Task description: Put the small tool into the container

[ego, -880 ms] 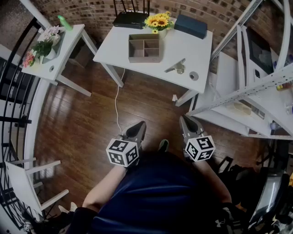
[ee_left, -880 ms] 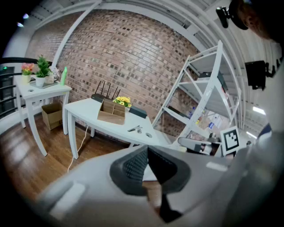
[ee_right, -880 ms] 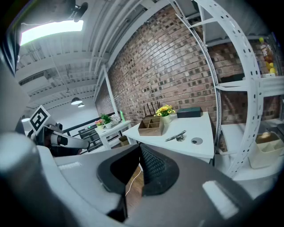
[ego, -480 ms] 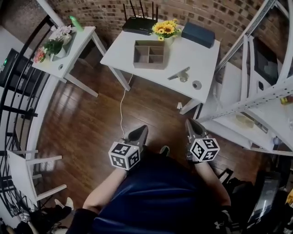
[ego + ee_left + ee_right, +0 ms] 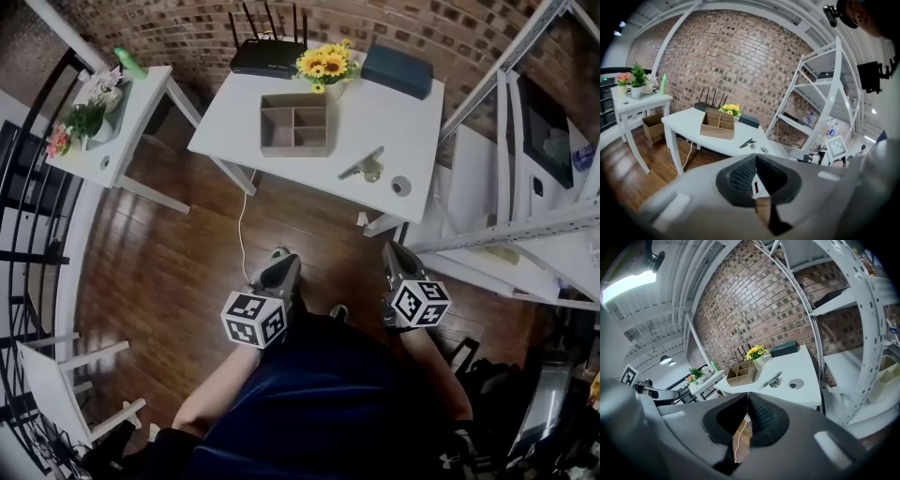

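Head view has me standing back from the white rectangular table (image 5: 384, 112), with both grippers held low in front of my dark blue shirt (image 5: 319, 403), over the dark wooden floor (image 5: 159, 272) and well apart from the tabletop. The left gripper (image 5: 282, 266) and the right gripper (image 5: 395, 253) sit side by side, marker cubes up toward the camera, noses aimed forward toward the table and tipped a little downward. My left forearm (image 5: 214, 394) runs back and down from its cube. In the left gripper view the dark ribbed pads are clenched together with nothing between them, and the right gripper view shows the same, pads closed and empty. The small silver pen-shaped tool (image 5: 360, 163) lies flat on the table near its front edge, to the right of the open brown wooden container with compartments (image 5: 293, 147) and apart from it, with a round grey grommet (image 5: 400, 186) just beside it. Behind the container stand a white pot of yellow sunflowers (image 5: 325, 64), a black router with antennas (image 5: 267, 54) and a flat dark blue box (image 5: 397, 70). A white cable (image 5: 242, 225) hangs from the table to the floor.
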`<state>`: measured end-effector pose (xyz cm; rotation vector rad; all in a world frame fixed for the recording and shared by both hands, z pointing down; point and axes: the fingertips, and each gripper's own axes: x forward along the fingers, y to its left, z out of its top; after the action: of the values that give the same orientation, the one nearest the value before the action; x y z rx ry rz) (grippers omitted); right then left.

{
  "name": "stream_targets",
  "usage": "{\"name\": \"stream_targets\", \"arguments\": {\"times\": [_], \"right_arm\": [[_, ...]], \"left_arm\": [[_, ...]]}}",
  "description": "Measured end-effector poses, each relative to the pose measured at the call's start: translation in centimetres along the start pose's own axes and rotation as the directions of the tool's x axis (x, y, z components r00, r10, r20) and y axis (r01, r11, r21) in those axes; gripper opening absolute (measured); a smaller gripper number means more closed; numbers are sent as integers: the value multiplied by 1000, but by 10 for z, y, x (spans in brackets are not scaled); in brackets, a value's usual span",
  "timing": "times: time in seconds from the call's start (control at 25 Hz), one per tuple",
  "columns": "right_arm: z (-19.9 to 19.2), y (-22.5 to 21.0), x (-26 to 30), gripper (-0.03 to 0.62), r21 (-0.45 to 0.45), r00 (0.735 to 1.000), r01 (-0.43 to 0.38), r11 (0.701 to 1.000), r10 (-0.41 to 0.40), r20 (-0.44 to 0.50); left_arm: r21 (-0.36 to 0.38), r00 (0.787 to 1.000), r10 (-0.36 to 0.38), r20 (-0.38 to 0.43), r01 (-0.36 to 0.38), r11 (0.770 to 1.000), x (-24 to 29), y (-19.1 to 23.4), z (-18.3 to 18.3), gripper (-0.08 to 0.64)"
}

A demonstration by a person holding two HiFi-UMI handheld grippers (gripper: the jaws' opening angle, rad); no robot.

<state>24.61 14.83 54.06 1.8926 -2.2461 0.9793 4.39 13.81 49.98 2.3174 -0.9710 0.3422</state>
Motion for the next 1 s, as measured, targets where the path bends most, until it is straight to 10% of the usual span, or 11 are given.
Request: {"name": "stream_targets", "arguments": {"times": [0.44,1.0], "right_arm": [[58,-7,97,12,361,986,132,923,-160,49],[28,-110,179,141,484,953,301,821,-267,-140]], "left_arm": [[14,988,-151,-14,151,988,51,111,83,28],[35,993,15,-116,-11,999,81,217,91,137]]}}
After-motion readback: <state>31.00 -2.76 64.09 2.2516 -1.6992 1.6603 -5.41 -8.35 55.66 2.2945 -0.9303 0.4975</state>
